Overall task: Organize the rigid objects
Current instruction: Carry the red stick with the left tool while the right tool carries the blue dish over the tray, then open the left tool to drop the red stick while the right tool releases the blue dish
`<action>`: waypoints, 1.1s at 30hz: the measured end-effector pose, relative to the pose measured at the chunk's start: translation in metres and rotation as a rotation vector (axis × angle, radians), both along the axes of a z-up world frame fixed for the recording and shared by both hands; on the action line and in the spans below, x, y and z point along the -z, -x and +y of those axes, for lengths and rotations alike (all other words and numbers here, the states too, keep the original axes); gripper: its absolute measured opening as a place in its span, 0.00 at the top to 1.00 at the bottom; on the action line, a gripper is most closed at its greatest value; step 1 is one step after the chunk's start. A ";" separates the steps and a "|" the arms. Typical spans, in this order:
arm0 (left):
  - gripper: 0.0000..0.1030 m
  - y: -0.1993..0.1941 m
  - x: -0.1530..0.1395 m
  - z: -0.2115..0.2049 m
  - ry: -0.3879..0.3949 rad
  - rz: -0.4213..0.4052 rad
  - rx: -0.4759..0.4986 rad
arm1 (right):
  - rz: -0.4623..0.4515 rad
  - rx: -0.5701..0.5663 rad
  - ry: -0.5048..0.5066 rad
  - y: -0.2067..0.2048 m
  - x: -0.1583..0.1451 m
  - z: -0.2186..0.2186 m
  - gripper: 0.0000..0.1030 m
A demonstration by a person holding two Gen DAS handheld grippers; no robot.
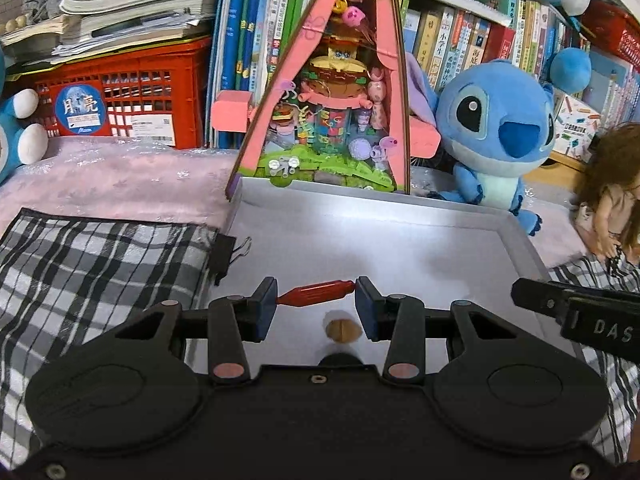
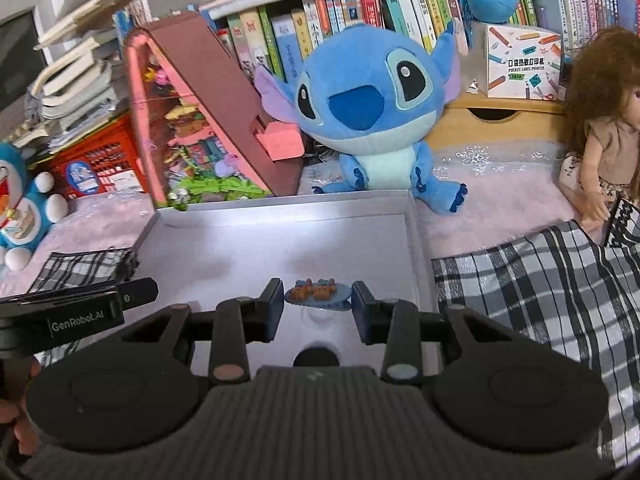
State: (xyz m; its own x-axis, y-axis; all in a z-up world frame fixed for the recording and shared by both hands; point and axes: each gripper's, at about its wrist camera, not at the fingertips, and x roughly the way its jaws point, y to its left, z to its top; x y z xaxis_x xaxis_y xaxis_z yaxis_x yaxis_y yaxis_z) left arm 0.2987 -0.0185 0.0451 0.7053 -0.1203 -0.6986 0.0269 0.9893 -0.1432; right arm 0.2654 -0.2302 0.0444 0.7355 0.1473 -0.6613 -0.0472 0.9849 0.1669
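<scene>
My left gripper [image 1: 316, 294] is shut on a small red bottle-shaped toy [image 1: 316, 294], held sideways by its two ends above the white tray [image 1: 400, 232]. A small brown bun-like piece [image 1: 343, 330] lies on the tray floor just below it. My right gripper [image 2: 317, 295] is shut on a tiny blue plate with brown toy cookies [image 2: 318, 294], held level above the same white tray [image 2: 280, 240]. Each gripper's body shows at the edge of the other's view.
A pink triangular toy house [image 1: 328, 92] and a blue Stitch plush [image 1: 496, 132] stand behind the tray. Checked cloth [image 1: 100, 264] lies on both sides, with a black binder clip [image 1: 224, 256]. A doll [image 2: 604, 136] sits at right. Bookshelves, a red crate [image 1: 120, 96].
</scene>
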 end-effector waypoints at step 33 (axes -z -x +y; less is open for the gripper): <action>0.60 -0.013 0.039 -0.013 -0.095 0.014 0.012 | 0.066 0.021 0.047 -0.036 0.043 0.011 0.59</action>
State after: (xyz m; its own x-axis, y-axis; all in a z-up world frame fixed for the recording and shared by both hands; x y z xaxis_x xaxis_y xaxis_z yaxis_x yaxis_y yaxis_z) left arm 0.3115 -0.0315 0.0065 0.6941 -0.0619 -0.7172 0.0379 0.9981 -0.0495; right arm 0.3011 -0.2196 0.0009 0.6926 0.1002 -0.7143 -0.0171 0.9923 0.1226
